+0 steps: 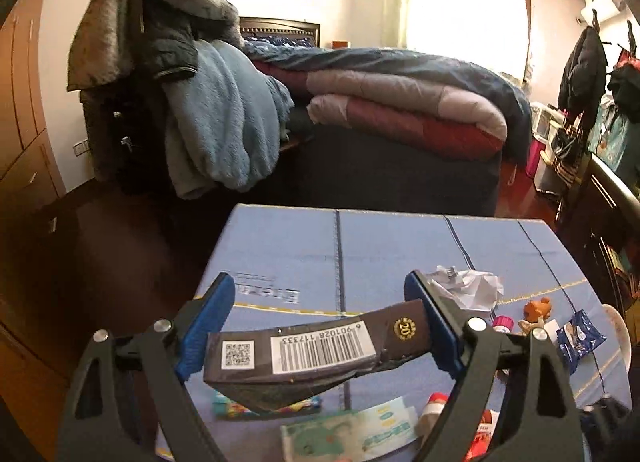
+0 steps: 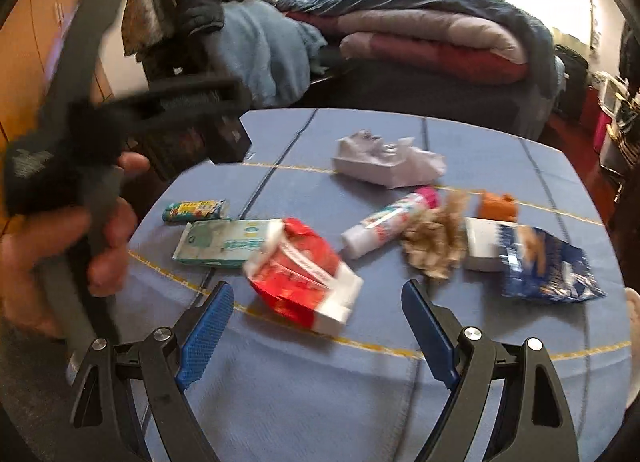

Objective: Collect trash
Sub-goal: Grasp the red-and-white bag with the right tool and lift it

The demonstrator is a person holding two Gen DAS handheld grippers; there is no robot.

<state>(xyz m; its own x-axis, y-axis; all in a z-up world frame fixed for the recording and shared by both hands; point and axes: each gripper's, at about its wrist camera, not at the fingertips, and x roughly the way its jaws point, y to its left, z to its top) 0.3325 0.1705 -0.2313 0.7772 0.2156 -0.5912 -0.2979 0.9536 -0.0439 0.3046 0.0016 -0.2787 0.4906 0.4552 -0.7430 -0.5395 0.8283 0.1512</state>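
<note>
The dark box with the barcode sat squeezed between the blue pads of the left gripper, lifted off the table, so one piece of trash looked picked up but not yet put away (no bin showed in either view).

The right gripper was wide open and held nothing. Just ahead of its fingers lay the red and white pack. Farther out past the fingertips were the tissue pack, the small colorful roll, the tube, the brown crumpled wad, the blue snack bag and the crumpled white paper. Most of the job was likely left.

All of it rested on a blue padded table top with dark seams and yellow lines. Beyond the table stood a bed piled with quilts, a heap of clothes off to the left fingers' side, and a bright window.
</note>
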